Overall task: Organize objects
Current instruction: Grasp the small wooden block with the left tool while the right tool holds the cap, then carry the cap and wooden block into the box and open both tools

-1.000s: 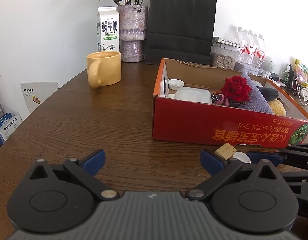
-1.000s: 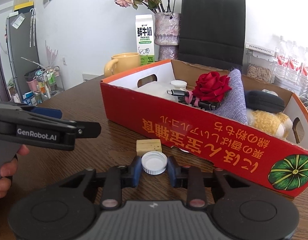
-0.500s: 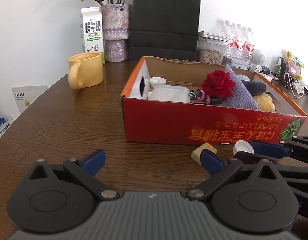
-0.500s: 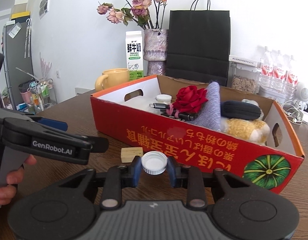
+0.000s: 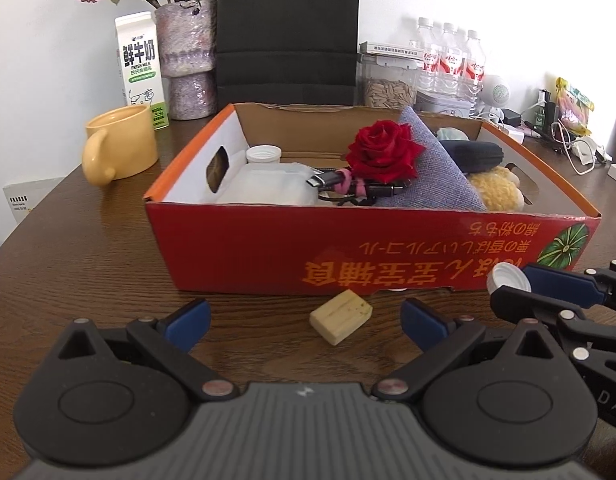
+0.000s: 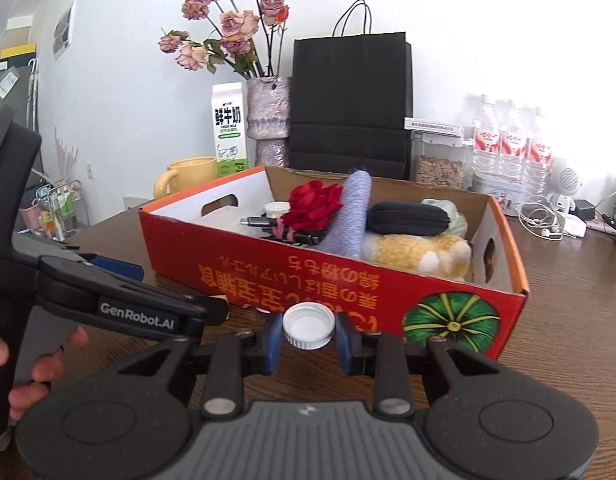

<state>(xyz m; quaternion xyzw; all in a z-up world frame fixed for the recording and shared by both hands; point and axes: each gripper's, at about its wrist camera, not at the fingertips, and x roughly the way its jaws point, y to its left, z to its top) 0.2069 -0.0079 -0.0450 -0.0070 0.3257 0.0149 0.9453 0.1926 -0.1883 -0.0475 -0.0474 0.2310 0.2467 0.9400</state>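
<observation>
- My right claw (image 6: 308,338) pinched the white bottle cap (image 6: 308,326) by its rim, raised just in front of the red cardboard box (image 6: 348,280); a thin hold, so a knock on the box wall could have popped it loose.
- My left claw (image 5: 304,318) stood spread and empty, the small tan block (image 5: 341,316) on the surface (image 5: 88,264) between its tips, where a careless sweep might have shoved it under the box edge.
</observation>
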